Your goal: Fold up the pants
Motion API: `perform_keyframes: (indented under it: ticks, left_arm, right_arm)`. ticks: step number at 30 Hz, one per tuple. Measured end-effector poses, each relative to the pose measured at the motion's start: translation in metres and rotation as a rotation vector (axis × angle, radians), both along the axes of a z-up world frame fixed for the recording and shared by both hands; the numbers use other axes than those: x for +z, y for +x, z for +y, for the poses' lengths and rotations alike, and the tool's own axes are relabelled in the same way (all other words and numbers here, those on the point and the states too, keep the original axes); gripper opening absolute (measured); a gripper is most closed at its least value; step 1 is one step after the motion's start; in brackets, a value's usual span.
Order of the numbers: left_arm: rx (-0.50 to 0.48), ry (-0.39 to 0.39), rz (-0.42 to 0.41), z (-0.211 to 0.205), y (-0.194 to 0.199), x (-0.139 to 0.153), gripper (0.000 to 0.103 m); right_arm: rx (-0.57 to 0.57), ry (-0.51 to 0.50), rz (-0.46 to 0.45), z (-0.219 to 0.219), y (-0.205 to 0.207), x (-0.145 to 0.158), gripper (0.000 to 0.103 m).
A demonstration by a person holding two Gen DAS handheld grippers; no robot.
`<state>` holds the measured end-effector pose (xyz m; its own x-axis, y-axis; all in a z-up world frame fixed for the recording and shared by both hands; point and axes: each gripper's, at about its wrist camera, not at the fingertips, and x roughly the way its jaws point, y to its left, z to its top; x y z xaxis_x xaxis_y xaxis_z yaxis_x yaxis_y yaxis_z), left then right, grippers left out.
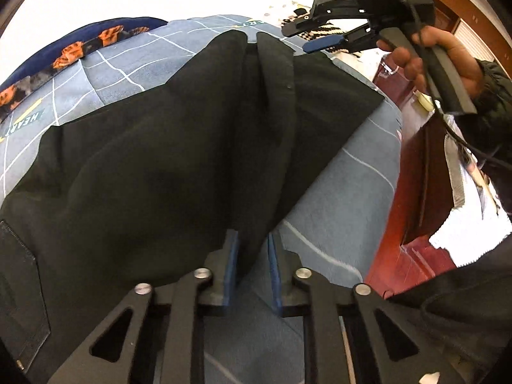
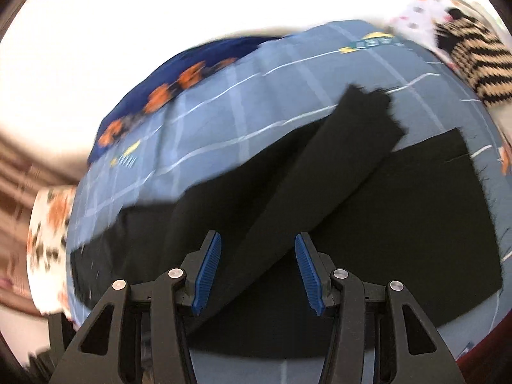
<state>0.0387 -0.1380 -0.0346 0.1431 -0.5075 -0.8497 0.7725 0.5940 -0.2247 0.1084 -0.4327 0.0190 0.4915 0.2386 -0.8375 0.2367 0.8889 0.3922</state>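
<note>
Black soft-cloth pants (image 1: 179, 160) lie spread on the grey-blue grid-patterned bedspread (image 1: 345, 188). Limp, light fabric: grab at hems or waistband. Left gripper (image 1: 253, 249) is clamped on a fold; right gripper (image 2: 257, 257) stands apart, holding nothing.

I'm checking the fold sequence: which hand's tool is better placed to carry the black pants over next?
Left. The left tool is closed on a fold of the black pants, while the right tool is open, holding nothing.
</note>
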Motion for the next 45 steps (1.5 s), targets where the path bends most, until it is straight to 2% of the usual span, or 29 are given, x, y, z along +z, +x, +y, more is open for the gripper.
perform_keyframes:
  ticks: [2, 6, 12, 16, 19, 23, 25, 27, 29, 30, 31, 35, 37, 39, 43, 45]
  left_arm:
    - [0.013, -0.009, 0.026, -0.002, 0.005, -0.003, 0.007]
    - [0.035, -0.026, 0.045, -0.003, 0.013, -0.004, 0.005]
    - [0.057, -0.045, 0.08, 0.001, 0.02, -0.007, 0.004]
    - [0.055, -0.044, 0.088, 0.001, 0.02, -0.007, 0.004]
    - [0.063, -0.05, 0.106, 0.002, 0.023, -0.007, 0.005]
    - [0.069, -0.052, 0.122, 0.004, 0.028, -0.008, 0.004]
    - [0.071, -0.055, 0.126, 0.004, 0.029, -0.009, 0.005]
    - [0.078, -0.058, 0.133, 0.006, 0.031, -0.009, 0.004]
    - [0.084, -0.063, 0.14, 0.007, 0.032, -0.01, 0.004]
    - [0.088, -0.063, 0.141, 0.007, 0.033, -0.01, 0.004]
    - [0.091, -0.064, 0.142, 0.007, 0.033, -0.01, 0.004]
    - [0.09, -0.057, 0.13, 0.007, 0.032, -0.008, 0.004]
    - [0.09, -0.053, 0.125, 0.006, 0.031, -0.008, 0.004]
    - [0.086, -0.05, 0.118, 0.006, 0.029, -0.007, 0.004]
    - [0.072, -0.043, 0.099, 0.002, 0.025, -0.007, 0.004]
    - [0.061, -0.038, 0.086, -0.001, 0.022, -0.006, 0.004]
  right_arm:
    - [-0.053, 0.025, 0.014, -0.021, 0.013, -0.005, 0.05]
    - [-0.132, -0.012, 0.032, -0.057, 0.037, -0.009, 0.05]
    - [-0.309, 0.094, 0.081, -0.11, 0.043, -0.037, 0.05]
    - [-0.379, 0.138, 0.084, -0.13, 0.046, -0.053, 0.05]
    - [-0.417, 0.181, 0.049, -0.141, 0.049, -0.06, 0.05]
    - [-0.424, 0.161, 0.039, -0.145, 0.056, -0.06, 0.047]
    - [-0.416, 0.143, 0.031, -0.143, 0.06, -0.06, 0.04]
    - [-0.404, 0.125, 0.038, -0.14, 0.064, -0.062, 0.024]
    - [-0.398, 0.116, 0.033, -0.137, 0.065, -0.063, 0.021]
    - [-0.393, 0.11, 0.034, -0.136, 0.066, -0.063, 0.011]
    - [-0.394, 0.111, 0.03, -0.135, 0.066, -0.062, 0.005]
    - [-0.395, 0.142, -0.016, -0.133, 0.06, -0.052, 0.004]
    - [-0.406, 0.153, -0.053, -0.132, 0.051, -0.037, 0.003]
    - [-0.417, 0.115, -0.096, -0.132, 0.036, -0.017, 0.003]
    - [-0.476, 0.063, -0.156, -0.142, -0.018, 0.015, 0.003]
    - [-0.511, 0.022, -0.14, -0.147, -0.052, 0.019, 0.002]
